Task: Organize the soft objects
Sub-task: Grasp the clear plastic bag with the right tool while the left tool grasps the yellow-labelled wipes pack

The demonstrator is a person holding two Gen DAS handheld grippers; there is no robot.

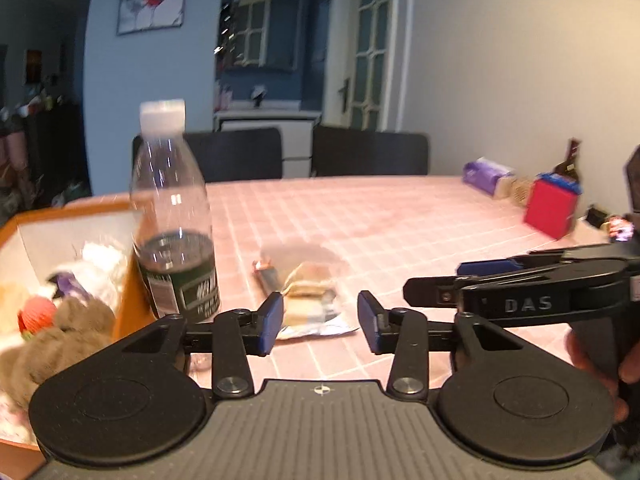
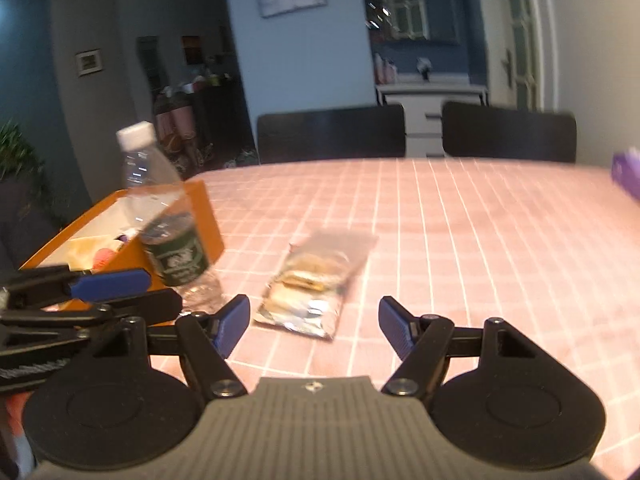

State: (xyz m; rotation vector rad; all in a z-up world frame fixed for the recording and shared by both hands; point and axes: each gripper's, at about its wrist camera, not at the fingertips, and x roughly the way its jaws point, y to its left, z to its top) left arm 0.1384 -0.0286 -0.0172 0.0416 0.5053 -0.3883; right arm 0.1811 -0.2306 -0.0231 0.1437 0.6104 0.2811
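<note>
A clear packet of crackers (image 2: pixel 316 286) lies flat on the pink checked tablecloth (image 2: pixel 460 240), just ahead of both grippers. The right gripper (image 2: pixel 314 326) hovers over its near end with jaws spread wide, holding nothing. The left gripper (image 1: pixel 320 322) is likewise open and empty. Left of the packet stands a water bottle (image 1: pixel 172 216), close beside an orange box (image 1: pixel 24 226) holding a brown plush toy (image 1: pixel 60 332). A red carton (image 1: pixel 552 206) sits well apart at the far right.
</note>
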